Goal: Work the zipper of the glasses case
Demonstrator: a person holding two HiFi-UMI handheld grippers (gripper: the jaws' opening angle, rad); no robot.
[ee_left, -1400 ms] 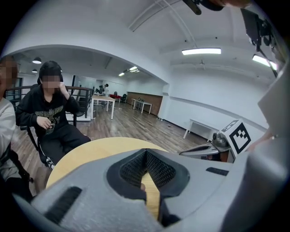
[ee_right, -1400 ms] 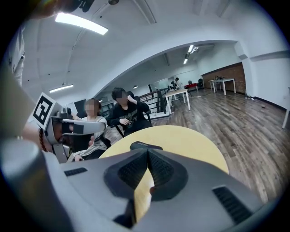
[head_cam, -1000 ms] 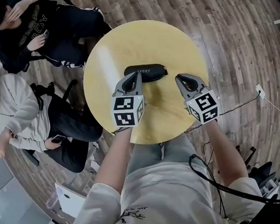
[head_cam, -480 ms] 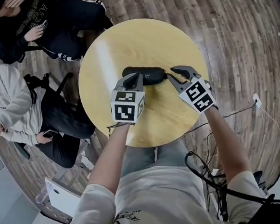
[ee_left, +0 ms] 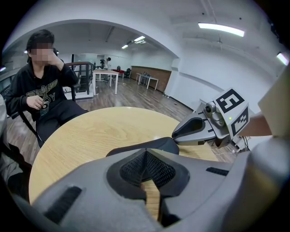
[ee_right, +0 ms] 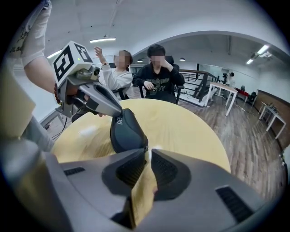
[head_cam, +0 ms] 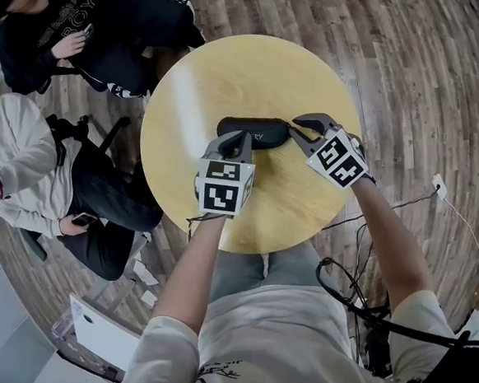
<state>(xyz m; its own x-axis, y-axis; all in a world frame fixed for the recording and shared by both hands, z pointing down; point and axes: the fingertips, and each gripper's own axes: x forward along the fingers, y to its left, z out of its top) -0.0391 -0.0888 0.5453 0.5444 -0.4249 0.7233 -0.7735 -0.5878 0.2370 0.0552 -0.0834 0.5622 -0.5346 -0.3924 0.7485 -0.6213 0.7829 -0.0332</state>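
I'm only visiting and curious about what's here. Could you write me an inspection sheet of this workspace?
Surface: round wooden table.
Job's things: black case, lying mid-table.
Clutter: nothing seen.
Grippers: left gripper, jaws together, tip on the case's top. Right gripper, jaws nearly together at the case's end; whether it holds the zipper is unclear.
Cables: black cable at the person's waist; thin floor cable right of the table.
Surroundings: wood floor; two seated people beside the table.
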